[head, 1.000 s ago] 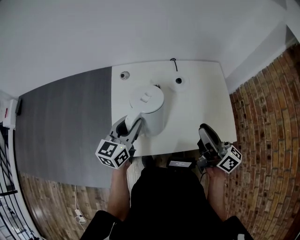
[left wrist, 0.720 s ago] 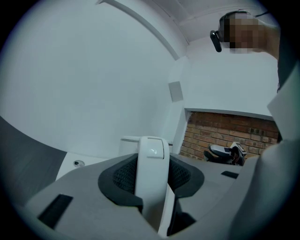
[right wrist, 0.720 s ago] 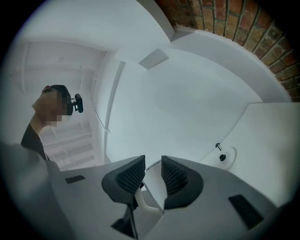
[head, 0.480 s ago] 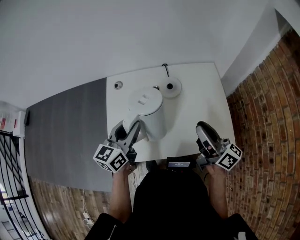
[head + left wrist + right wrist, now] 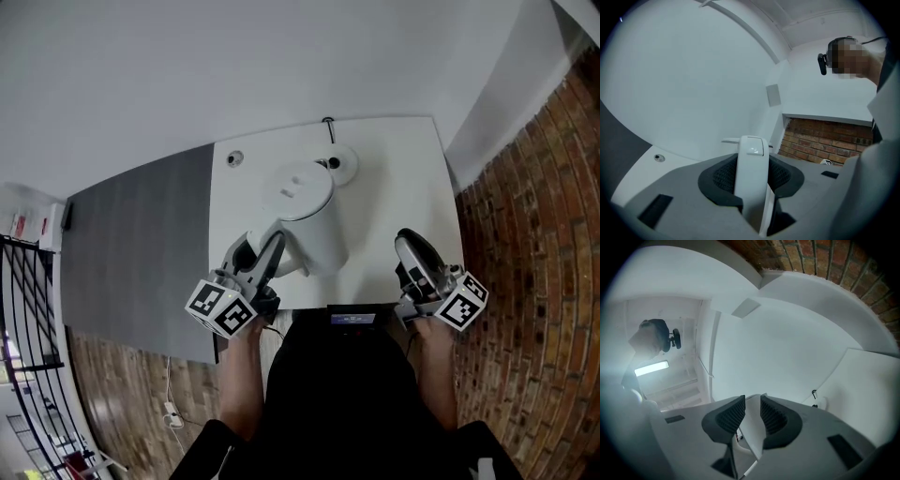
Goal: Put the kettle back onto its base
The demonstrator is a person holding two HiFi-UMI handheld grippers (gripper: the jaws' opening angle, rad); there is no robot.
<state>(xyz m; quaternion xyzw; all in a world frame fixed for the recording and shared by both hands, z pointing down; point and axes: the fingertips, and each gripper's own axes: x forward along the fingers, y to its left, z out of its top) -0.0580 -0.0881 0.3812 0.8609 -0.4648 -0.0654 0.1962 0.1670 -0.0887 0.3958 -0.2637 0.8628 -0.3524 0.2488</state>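
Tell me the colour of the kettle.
The kettle is white, clearest in the head view.

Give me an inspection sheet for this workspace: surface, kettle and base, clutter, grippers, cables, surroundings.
Surface: white table, mostly bare.
Job's things: white kettle held by its handle, next to the round base, not seated on it.
Clutter: small round fitting near the table's far left corner; dark device at the near edge.
Grippers: left gripper shut on the kettle's handle; right gripper jaws a little apart, nothing between them.
Cables: cord from the base runs off the far edge; floor cable lies on the wood floor.
Surroundings: white wall, grey floor patch at left, brick at right.
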